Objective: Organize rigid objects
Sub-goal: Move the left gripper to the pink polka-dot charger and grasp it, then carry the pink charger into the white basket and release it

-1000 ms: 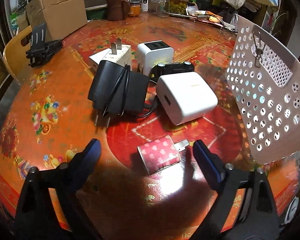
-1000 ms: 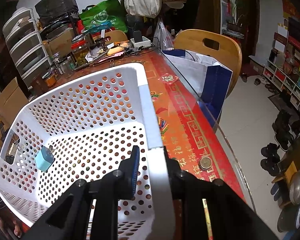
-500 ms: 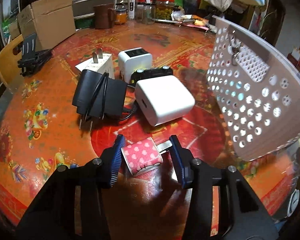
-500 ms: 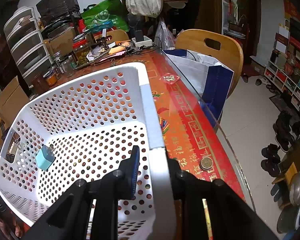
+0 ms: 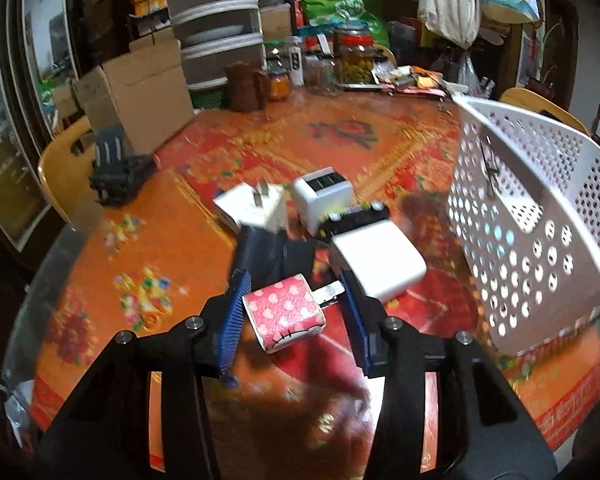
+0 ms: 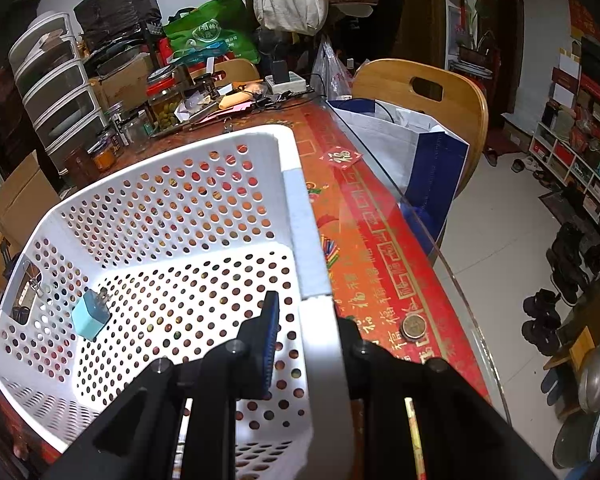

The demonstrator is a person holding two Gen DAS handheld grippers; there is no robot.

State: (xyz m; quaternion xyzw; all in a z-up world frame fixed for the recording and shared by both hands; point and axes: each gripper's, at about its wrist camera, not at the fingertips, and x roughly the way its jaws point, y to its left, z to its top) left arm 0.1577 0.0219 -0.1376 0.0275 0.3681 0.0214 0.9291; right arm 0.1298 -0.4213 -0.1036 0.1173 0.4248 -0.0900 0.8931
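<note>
Nearest in the left wrist view, the left gripper (image 5: 292,308) has its blue ribbed fingers (image 5: 233,320) clamped on the pink charger (image 5: 285,313), a small cube printed with pale hearts, its metal prongs pointing right toward the far finger. It hangs lifted above the table (image 5: 148,240), a round top covered in glossy red-and-orange flowered cloth under glass.

Just beyond lie the other plugs in a loose cluster: a black adapter (image 5: 274,254) with cord, a large white charger (image 5: 378,262) with rounded corners, a small black gadget (image 5: 358,216), a white cube charger (image 5: 324,196) and a white plug (image 5: 252,206) with prongs up. At the right stands the white basket (image 5: 540,240), perforated plastic, tilted with its rim raised. On the far left of the table sits a black clip-like object (image 5: 116,172), then a cardboard box (image 5: 140,96); jars (image 5: 354,58) and a brown jug (image 5: 244,86) line the far edge, with grey plastic drawers (image 5: 216,24) behind.

In the right wrist view, the right gripper (image 6: 306,332) is closed on the basket's (image 6: 180,208) near-right wall, one finger inside and one outside. Inside the basket, at its left corner, rests a light blue charger (image 6: 90,316), prongs upward. A coin (image 6: 414,326) lies on the table's red border at right. Farther off stands a wooden chair (image 6: 424,92) with a white-and-blue bag (image 6: 420,152), and a tiled floor with shoes (image 6: 560,280) at the far right.
</note>
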